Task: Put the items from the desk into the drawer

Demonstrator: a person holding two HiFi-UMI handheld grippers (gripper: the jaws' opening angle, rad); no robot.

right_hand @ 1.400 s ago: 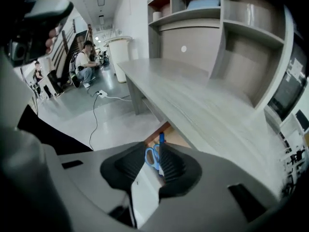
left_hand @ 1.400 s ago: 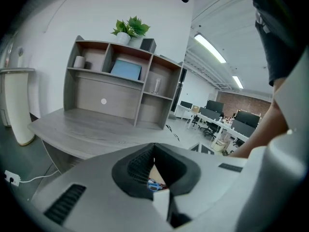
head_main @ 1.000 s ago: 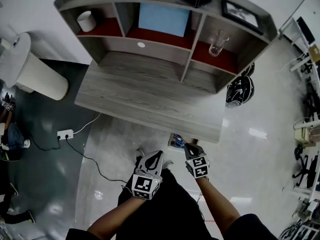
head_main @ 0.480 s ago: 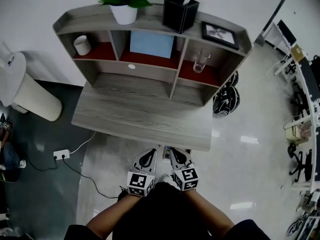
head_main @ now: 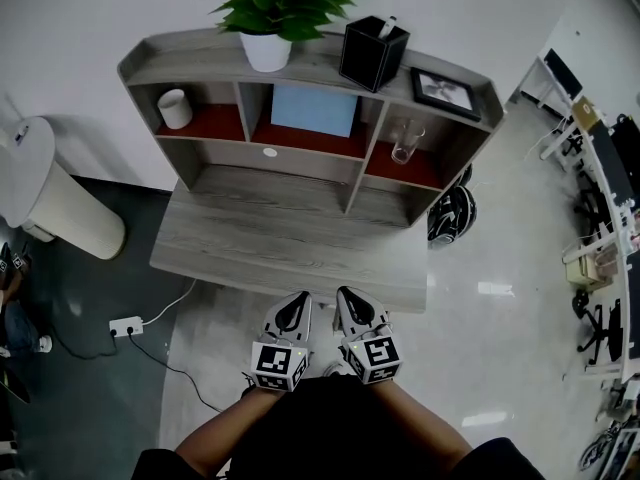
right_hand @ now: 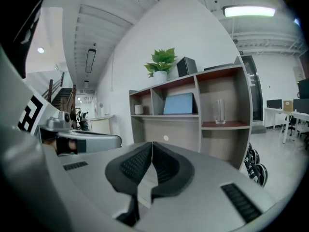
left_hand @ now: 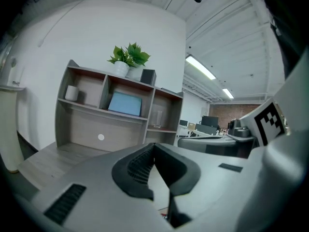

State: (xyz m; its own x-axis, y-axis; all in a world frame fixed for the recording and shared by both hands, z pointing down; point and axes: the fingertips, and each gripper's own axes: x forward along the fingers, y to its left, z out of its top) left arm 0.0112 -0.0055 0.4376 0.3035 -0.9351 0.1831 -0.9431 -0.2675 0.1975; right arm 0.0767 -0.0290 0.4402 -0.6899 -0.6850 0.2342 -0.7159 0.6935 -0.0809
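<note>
Near the desk hang left claw and right claw, closed.

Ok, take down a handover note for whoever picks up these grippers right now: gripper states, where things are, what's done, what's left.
Left gripper: shut, nothing between the jaws.
Right gripper: shut, nothing between the jaws. They are held side by side just short of the desk front edge.
Things: nothing lies on the desk's work surface. The shelves hold a white cup, blue panel and glass; on top stand a plant, black holder and picture frame.
Done: the work surface looks emptied.
Left: the drawer shows in no view, so check it is closed and whether the shelf things belong in it.
</note>
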